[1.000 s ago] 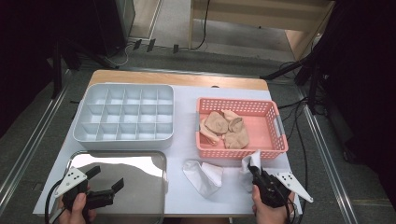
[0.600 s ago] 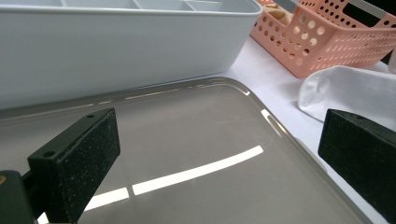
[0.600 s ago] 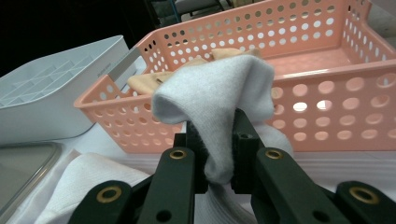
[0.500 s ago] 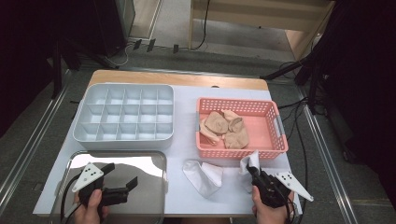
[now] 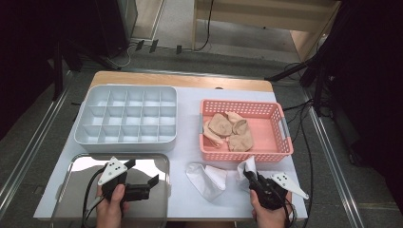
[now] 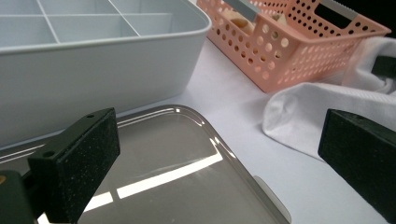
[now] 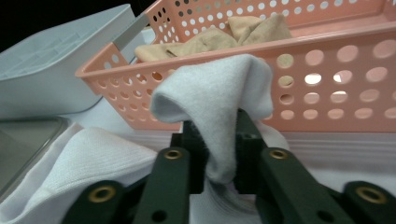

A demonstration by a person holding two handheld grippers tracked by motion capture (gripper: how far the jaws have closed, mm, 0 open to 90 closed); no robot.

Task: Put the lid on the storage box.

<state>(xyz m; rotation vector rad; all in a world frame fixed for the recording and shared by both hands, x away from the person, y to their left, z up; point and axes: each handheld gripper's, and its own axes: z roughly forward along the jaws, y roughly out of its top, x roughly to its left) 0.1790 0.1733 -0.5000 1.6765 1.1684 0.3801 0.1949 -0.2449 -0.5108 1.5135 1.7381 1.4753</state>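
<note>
White sock lies on the table just in front of the pink basket, one end lifted. Right gripper clamps that raised end, jaws pressed onto the fabric. Left gripper hovers over the metal tray, jaws spread wide, holding nothing. Beige socks sit in the basket. Grey compartment box stands behind the tray.

White sock, crumpled flat before the basket, one end perhaps lifted
</note>
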